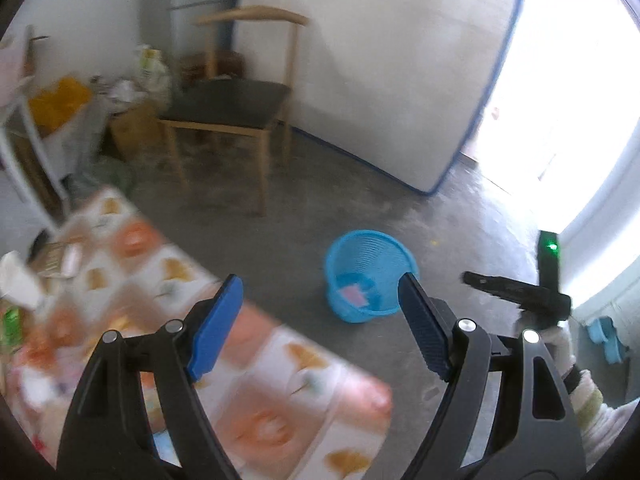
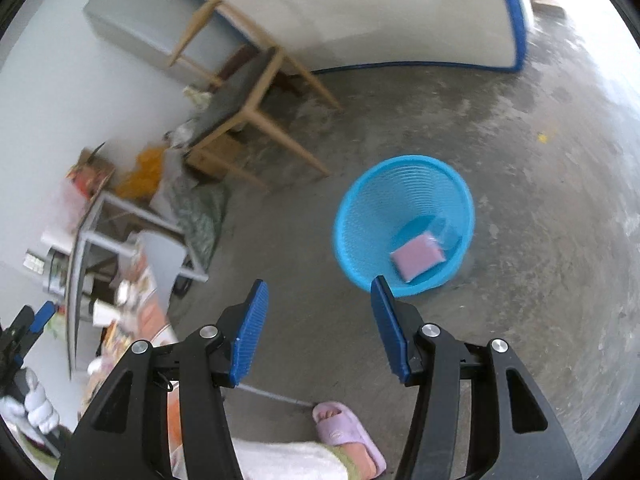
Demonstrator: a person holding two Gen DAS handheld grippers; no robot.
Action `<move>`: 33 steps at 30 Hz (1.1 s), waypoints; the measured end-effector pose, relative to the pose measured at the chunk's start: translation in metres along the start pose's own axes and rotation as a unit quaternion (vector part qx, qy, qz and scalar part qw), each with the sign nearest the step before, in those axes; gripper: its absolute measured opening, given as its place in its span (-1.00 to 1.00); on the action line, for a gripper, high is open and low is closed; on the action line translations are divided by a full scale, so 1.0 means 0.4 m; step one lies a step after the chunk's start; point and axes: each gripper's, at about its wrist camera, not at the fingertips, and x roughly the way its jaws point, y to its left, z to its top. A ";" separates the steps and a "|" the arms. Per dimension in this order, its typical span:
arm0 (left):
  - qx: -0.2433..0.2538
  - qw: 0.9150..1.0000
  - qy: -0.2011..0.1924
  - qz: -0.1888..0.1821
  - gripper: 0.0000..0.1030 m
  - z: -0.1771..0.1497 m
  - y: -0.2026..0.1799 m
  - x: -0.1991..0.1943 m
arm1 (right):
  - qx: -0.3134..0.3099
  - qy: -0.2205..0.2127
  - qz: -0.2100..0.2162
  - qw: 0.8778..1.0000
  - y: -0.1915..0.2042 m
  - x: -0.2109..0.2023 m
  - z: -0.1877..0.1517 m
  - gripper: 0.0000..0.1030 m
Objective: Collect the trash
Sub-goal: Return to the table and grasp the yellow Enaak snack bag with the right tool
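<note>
Right claw (image 2: 318, 330) gapes, tilted down toward blue basket (image 2: 404, 220)

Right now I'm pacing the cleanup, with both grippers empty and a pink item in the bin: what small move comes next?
Probably swing the left gripper back over the table toward the white cup; the pink item already lies in the blue basket.

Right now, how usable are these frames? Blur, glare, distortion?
Left wrist: doorway blown out white, patterned tablecloth motion-smeared, blue basket fairly sharp. Right wrist: even light, pink item in the basket readable, chair soft. Both: fisheye bends the wall edges.
</note>
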 end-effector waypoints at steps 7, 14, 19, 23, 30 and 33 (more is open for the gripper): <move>-0.076 0.988 0.001 0.131 0.47 -0.081 0.238 -0.206 | -0.089 0.045 0.080 0.992 0.215 -0.005 -0.068 0.25; -0.131 0.978 0.009 0.164 0.47 -0.187 0.362 -0.298 | -0.171 0.125 0.159 0.964 0.461 0.081 -0.159 0.29; -0.168 0.974 0.023 0.151 0.47 -0.198 0.440 -0.275 | -0.195 0.199 0.174 0.945 0.623 0.210 -0.211 0.29; -0.203 0.971 0.044 0.122 0.47 -0.184 0.494 -0.235 | -0.192 0.235 0.163 0.939 0.709 0.325 -0.224 0.29; -0.253 0.952 0.141 0.103 0.22 -0.169 0.623 -0.070 | -0.205 0.238 0.119 0.942 0.774 0.436 -0.220 0.29; -0.271 0.940 0.172 0.115 0.22 -0.171 0.666 -0.012 | -0.212 0.243 0.111 0.940 0.792 0.464 -0.216 0.29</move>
